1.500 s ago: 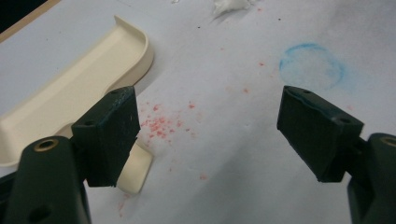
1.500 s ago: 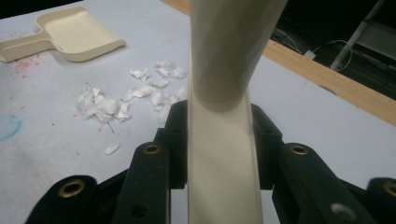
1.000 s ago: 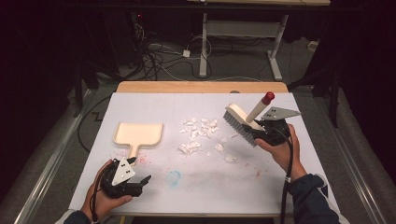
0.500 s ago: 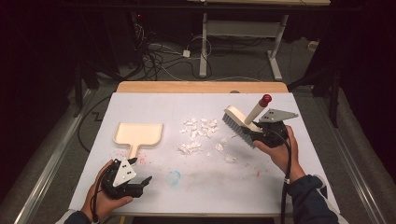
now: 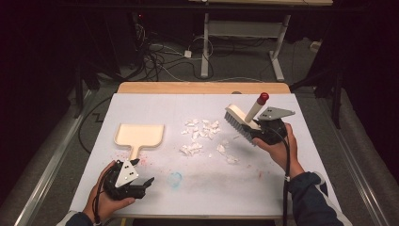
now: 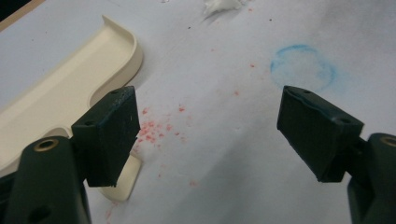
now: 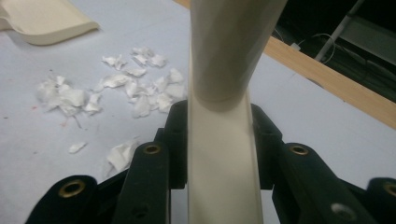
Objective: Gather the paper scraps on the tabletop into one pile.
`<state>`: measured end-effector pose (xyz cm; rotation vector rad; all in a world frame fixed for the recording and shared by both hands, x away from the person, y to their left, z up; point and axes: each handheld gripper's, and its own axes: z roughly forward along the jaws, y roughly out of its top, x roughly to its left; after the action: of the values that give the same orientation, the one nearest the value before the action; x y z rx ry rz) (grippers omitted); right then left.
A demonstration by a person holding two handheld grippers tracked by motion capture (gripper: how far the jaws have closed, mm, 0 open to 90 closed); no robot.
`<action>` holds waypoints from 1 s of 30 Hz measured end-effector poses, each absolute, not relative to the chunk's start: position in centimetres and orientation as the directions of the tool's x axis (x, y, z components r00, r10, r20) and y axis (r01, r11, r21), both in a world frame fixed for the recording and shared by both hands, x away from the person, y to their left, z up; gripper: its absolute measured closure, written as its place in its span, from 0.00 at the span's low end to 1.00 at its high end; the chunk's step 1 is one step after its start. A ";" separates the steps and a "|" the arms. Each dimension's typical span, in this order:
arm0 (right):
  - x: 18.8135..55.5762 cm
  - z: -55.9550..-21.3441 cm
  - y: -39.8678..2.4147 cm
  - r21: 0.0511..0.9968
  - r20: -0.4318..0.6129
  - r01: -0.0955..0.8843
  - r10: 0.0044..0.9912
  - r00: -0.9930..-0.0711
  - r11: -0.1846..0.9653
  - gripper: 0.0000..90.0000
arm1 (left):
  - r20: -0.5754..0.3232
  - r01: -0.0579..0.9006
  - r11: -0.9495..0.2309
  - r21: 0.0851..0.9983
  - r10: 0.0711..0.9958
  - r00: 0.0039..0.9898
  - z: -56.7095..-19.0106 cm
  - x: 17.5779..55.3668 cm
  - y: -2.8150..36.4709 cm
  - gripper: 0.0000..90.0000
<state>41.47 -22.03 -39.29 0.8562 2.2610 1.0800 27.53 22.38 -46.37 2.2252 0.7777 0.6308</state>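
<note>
A cream hand brush (image 5: 241, 121) with dark bristles and a red-tipped handle is held in the air at the table's right, tilted, with my right gripper (image 5: 264, 129) shut on its back. In the right gripper view the jaws clamp the cream brush (image 7: 219, 154) on both sides. White paper scraps (image 5: 202, 129) lie scattered mid-table, left of the bristles; the scraps (image 7: 135, 93) also lie beyond the brush. A cream dustpan (image 5: 139, 136) lies flat at the left. My left gripper (image 5: 141, 178) rests near the front edge, open and empty, with the dustpan's handle (image 6: 123, 182) just behind its left jaw.
The white table top (image 5: 301, 155) carries red speckles (image 6: 152, 130) and a faint blue ring (image 5: 175, 179). A wooden strip (image 5: 202, 88) runs along the far edge. Cables and a desk frame (image 5: 207, 42) stand on the dark floor beyond.
The right hand has shifted the brush very slightly; its tilt and place over the table stay nearly the same. The left gripper has kept still.
</note>
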 end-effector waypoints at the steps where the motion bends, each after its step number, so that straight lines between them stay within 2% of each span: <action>1: 41.8 -39.3 -21.9 0.802 -0.165 0.326 0.711 -0.683 0.500 0.75 | 0.212 0.345 -0.587 0.733 0.678 0.704 -46.4 27.5 22.4 0.23; 10: 46.0 -39.9 -20.7 0.762 -0.201 0.362 0.727 -0.656 0.537 0.75 | 0.211 0.345 -0.586 0.733 0.679 0.703 -46.4 27.4 22.6 0.23; 14: 48.0 -40.4 -20.2 0.750 -0.170 0.410 0.750 -0.639 0.519 0.75 | 0.211 0.347 -0.595 0.725 0.672 0.710 -46.5 27.4 22.5 0.23; 16: 48.8 -40.6 -19.6 0.734 -0.200 0.410 0.749 -0.631 0.542 0.75 | 0.211 0.349 -0.597 0.723 0.671 0.711 -46.5 27.5 22.5 0.23; 22: 49.9 -41.1 -17.8 0.690 -0.278 0.393 0.724 -0.631 0.608 0.75 | 0.208 0.350 -0.595 0.723 0.671 0.712 -46.6 27.5 22.5 0.23; 30: 49.9 -41.9 -16.9 0.666 -0.298 0.385 0.701 -0.648 0.639 0.75 | 0.208 0.348 -0.598 0.722 0.668 0.714 -46.6 27.5 22.5 0.23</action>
<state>49.87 -16.88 -41.85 0.8455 2.3144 0.7661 27.46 22.50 -46.63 2.2460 0.7680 0.6160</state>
